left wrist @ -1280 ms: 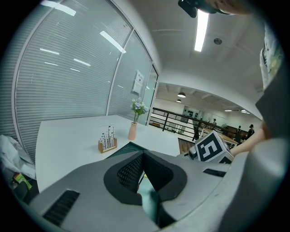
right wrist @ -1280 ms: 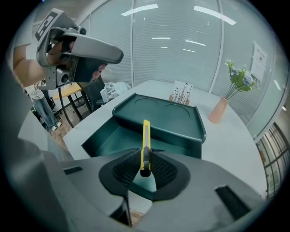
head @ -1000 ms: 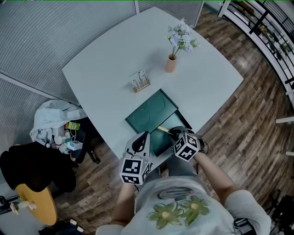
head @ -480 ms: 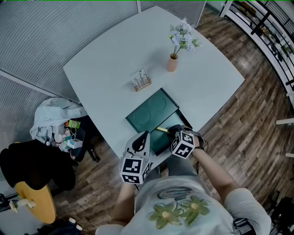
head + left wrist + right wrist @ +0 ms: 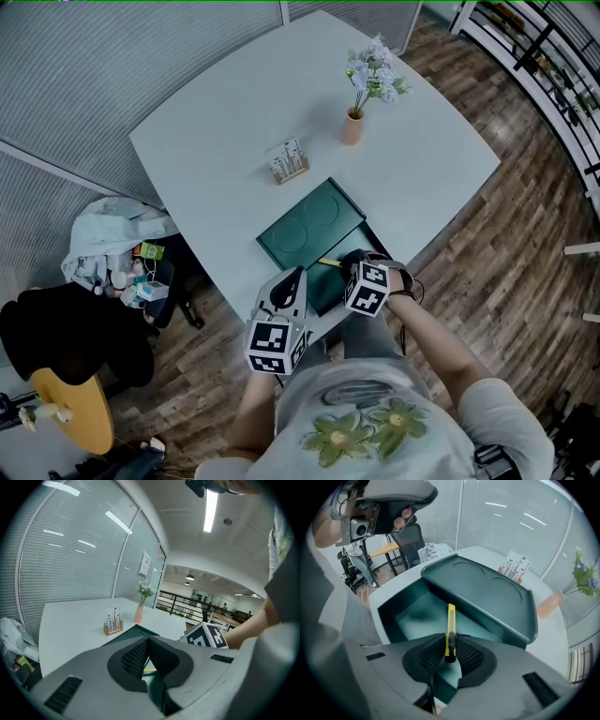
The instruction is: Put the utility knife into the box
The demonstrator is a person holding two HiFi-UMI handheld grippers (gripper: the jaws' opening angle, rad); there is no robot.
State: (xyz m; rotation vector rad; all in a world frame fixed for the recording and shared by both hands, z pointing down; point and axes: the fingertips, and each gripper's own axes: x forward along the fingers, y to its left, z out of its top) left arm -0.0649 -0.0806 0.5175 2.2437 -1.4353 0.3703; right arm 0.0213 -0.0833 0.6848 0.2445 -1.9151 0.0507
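A yellow utility knife point(image 5: 450, 629) sticks out from between the pads of my right gripper point(image 5: 450, 652), which is shut on its dark end. Knife and gripper hang over the open dark-green box point(image 5: 411, 616), whose lid point(image 5: 487, 596) stands propped behind it. In the head view the right gripper point(image 5: 343, 268) sits over the box point(image 5: 319, 289) at the table's near edge, the knife point(image 5: 330, 262) pointing left. My left gripper point(image 5: 290, 280) is shut and holds nothing, just left of the box; from its own view its closed jaws point(image 5: 147, 640) face the box.
A wooden holder with small cards point(image 5: 288, 167) and a pink vase of flowers point(image 5: 352, 127) stand farther back on the white table point(image 5: 225, 112). Bags and a dark chair point(image 5: 112, 272) sit on the floor to the left.
My right gripper has shifted a little to the left over the box and rolled, carrying the knife with it. The left gripper has not moved.
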